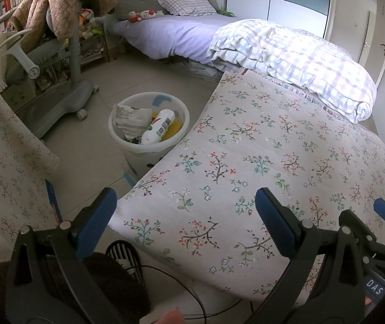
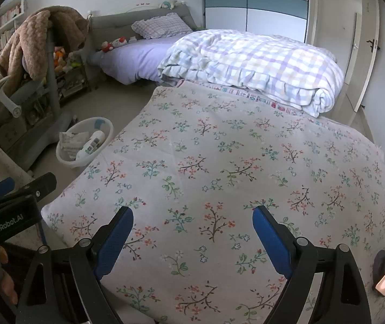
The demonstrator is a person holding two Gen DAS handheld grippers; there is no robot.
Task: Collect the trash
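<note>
Left wrist view: bin point(image 1: 149, 124) lies ahead-left of left gripper point(image 1: 185, 216), nearer; both grippers' jaws apart, empty.

floral bedspread point(image 2: 219, 162) | plaid quilt point(image 2: 259, 64) rolled, far end | gray chair point(image 1: 65, 62) w/ brown blanket point(image 1: 57, 2)
</note>
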